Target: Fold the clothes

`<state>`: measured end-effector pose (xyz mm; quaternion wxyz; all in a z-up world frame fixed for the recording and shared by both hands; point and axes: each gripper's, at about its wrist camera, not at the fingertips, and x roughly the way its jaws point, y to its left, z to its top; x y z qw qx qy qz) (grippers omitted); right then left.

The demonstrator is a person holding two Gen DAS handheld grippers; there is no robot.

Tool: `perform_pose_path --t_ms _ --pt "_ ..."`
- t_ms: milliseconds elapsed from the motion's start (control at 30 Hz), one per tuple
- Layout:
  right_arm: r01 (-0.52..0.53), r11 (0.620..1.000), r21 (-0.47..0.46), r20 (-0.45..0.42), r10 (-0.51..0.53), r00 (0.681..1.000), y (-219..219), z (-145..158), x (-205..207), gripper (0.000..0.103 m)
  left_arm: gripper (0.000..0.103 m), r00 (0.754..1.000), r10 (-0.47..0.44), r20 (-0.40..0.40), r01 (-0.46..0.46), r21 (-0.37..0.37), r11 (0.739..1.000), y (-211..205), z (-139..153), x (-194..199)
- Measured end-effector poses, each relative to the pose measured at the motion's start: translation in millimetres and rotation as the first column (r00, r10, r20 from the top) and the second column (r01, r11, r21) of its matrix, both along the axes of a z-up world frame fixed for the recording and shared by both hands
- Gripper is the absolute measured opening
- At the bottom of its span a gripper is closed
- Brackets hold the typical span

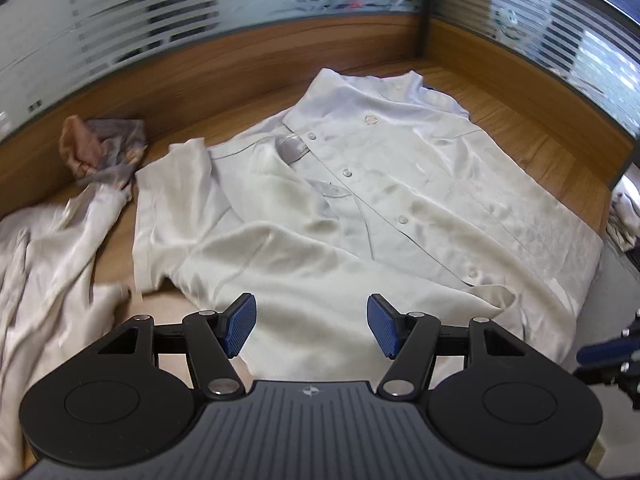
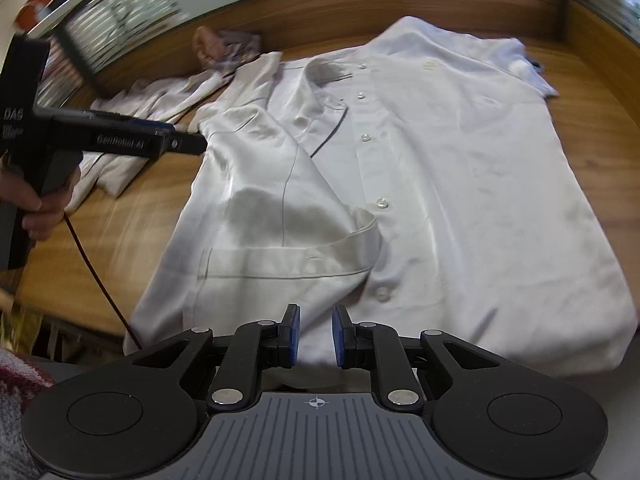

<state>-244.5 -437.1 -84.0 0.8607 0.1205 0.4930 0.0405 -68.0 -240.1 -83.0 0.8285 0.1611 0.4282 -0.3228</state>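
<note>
Shirt (image 1: 400, 184), left side folded over; left gripper (image 1: 311, 326) spread wide, right gripper (image 2: 316, 336) slightly parted, both empty; the slippery fabric may let the fold slide open.

Wood tabletop (image 1: 512, 120); frosted striped glass partition (image 1: 120, 32) behind; red cable (image 2: 92, 264).

Left gripper (image 1: 311, 325): black linkage arms, silver pivot pins, blue ribbed pads (image 1: 240, 323), grey ribbed housing with small crosshair mark, two round black discs. Right gripper (image 2: 314, 336): same build, blue pads (image 2: 294, 334). From right wrist view, left unit black, boxy, white lettering "GenRobot.AI" and "DAS"; thin dark red cable (image 2: 94, 268) below hand (image 2: 38, 208). Red-grey knit sleeve (image 2: 16, 384).
</note>
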Motion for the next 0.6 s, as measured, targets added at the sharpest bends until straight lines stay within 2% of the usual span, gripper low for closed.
perform_pose_path --t_ms 233,333,500,600 --pt "0.193 0.981 0.035 0.008 -0.193 0.981 58 -10 1 0.023 0.068 0.990 -0.141 0.021 0.140 0.018 0.990 -3 5 43" --pt "0.215 0.976 0.025 0.018 -0.216 0.976 89 -16 9 0.028 0.068 0.981 -0.191 0.032 0.190 0.029 0.981 -5 6 57" --pt "0.223 0.974 -0.034 0.028 -0.222 0.975 132 -31 33 0.028 0.068 0.962 -0.269 0.049 0.267 0.045 0.963 -8 7 79" --pt "0.224 0.972 -0.072 0.023 -0.223 0.974 147 -40 49 0.028 0.068 0.959 -0.280 0.044 0.279 0.039 0.960 -15 9 91"
